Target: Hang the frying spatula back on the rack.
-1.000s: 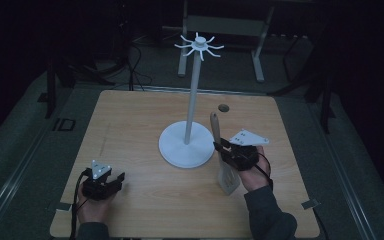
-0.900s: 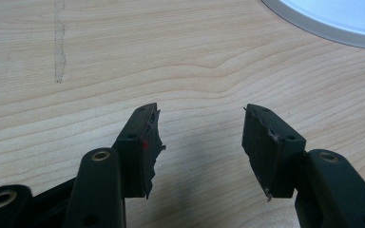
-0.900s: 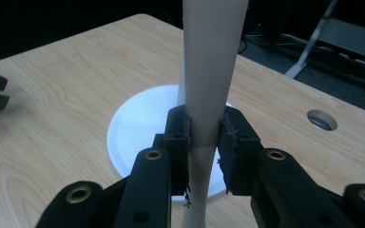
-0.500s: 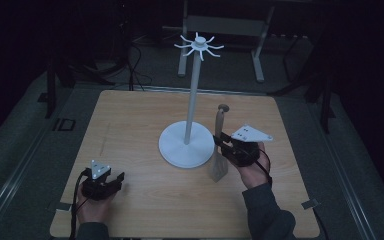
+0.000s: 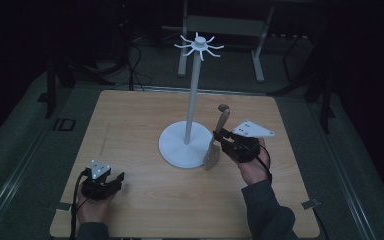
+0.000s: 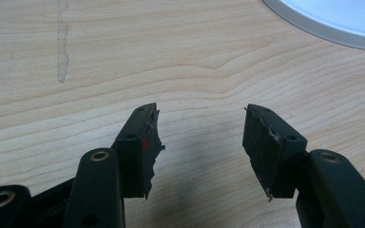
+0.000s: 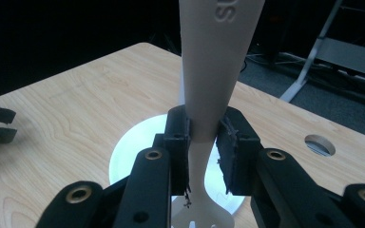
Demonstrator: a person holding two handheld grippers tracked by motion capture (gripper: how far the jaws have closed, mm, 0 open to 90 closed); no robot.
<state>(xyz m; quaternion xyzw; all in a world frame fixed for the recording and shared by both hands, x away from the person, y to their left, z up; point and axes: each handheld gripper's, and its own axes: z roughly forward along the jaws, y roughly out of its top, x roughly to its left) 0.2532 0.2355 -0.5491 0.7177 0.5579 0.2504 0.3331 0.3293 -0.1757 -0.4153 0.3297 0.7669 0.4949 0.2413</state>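
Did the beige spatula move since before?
Yes. The beige plastic spatula, clamped in the right gripper, rose and swung upright beside the white hook stand.

On your counter [image 5: 130, 115] the stand [image 5: 189, 142] sits at the middle. Just right of its base, your right hand-held gripper [image 5: 221, 138] holds a spatula [image 5: 215, 145] above the counter. Your left hand-held gripper [image 5: 114, 181] rests near the front left edge, well apart from the stand.

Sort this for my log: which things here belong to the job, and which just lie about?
In use:
spatula, clamped in the right hand-held gripper
white hook stand

Idle:
left hand-held gripper, open over the table
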